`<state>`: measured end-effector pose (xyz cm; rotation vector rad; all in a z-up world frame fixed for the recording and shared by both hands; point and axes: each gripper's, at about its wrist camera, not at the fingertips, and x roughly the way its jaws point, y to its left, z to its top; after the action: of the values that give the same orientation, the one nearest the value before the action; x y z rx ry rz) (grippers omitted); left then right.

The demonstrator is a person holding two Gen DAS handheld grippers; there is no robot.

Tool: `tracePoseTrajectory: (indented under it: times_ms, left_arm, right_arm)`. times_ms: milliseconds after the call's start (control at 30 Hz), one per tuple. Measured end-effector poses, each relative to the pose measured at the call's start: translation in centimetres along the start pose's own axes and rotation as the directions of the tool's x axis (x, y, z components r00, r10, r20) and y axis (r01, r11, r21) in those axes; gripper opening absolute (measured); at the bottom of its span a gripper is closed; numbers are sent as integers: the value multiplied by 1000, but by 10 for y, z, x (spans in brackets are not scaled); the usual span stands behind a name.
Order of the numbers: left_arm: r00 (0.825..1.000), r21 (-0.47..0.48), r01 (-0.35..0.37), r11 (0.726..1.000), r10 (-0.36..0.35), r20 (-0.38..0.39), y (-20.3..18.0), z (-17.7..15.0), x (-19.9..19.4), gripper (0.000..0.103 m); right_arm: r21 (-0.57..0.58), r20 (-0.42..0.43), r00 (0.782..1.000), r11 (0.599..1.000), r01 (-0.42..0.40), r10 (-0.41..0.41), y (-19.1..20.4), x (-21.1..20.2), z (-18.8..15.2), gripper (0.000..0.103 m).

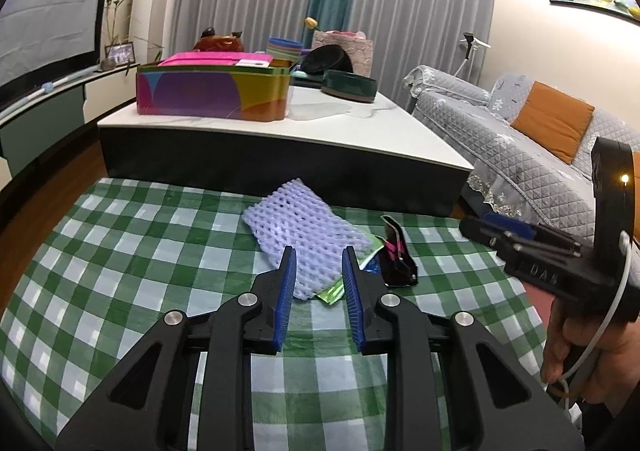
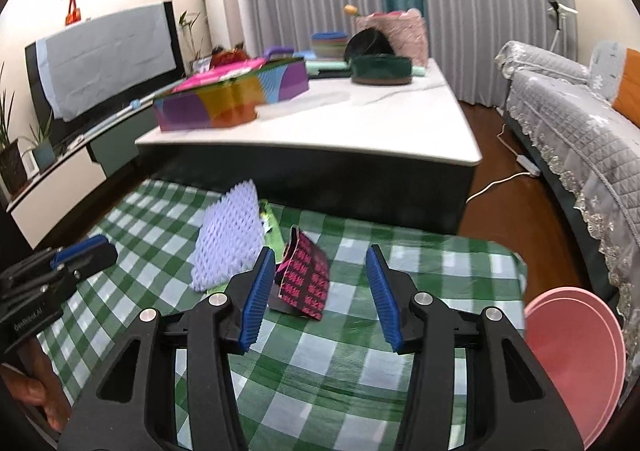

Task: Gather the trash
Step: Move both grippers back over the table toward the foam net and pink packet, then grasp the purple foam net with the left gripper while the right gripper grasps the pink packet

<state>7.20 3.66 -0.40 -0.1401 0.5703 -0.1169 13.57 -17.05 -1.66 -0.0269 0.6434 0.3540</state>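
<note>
Left wrist view: the left gripper (image 1: 319, 253) is open w/ nothing in it, pointing down at the trash pile on the green check cloth (image 1: 120, 251). The white foam net (image 1: 304, 235) sits right past its tips. A green wrapper (image 1: 334, 293) pokes out from under the net, and a black and pink packet (image 1: 396, 255) lies just beside it. What could go wrong: the net is soft and lies on top of the wrapper, so a pinch may grab both or slip off. The right gripper (image 1: 496, 229) comes in from the right side, held in a hand (image 1: 580, 351), so the two tools could bump.

Right wrist view: the right gripper (image 2: 320, 263) is open too, empty, tilted down. The packet stands bent up between its jaws but not touched. It could fold flat or slide away on the cloth. A pink bin (image 2: 576, 355) sits near, at the right, prob. where the trash goes.
</note>
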Motion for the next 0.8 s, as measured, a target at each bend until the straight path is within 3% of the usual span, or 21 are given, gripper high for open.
tracePoseTrajectory:
  times_ms: [467,533,600,633,800]
  left_arm:
    - [998,-41,0,999,-2,-62,9,-4,49,24]
    - [997,-26,10,1000,-12,-73,4,-4,57,24]
    - [996,-9,21,1000,-21,-82,-2,-4,63,24]
    - [996,-1,27,1000,-27,-87,-6,-4,67,24]
    - [994,6,36,999,-35,-103,-15,-2,83,24]
  right_arm:
    - [-107,-118,993,994,-29,16,19,53,-18,47]
    - [-112,-129,991,993,-32,18,18,56,-19,38]
    - [-107,-137,990,993,-40,25,15,57,-19,17]
    - [-100,-138,990,994,-47,33,12,56,-20,11]
    - [-84,-108,994,996,-31,22,1,48,-16,4]
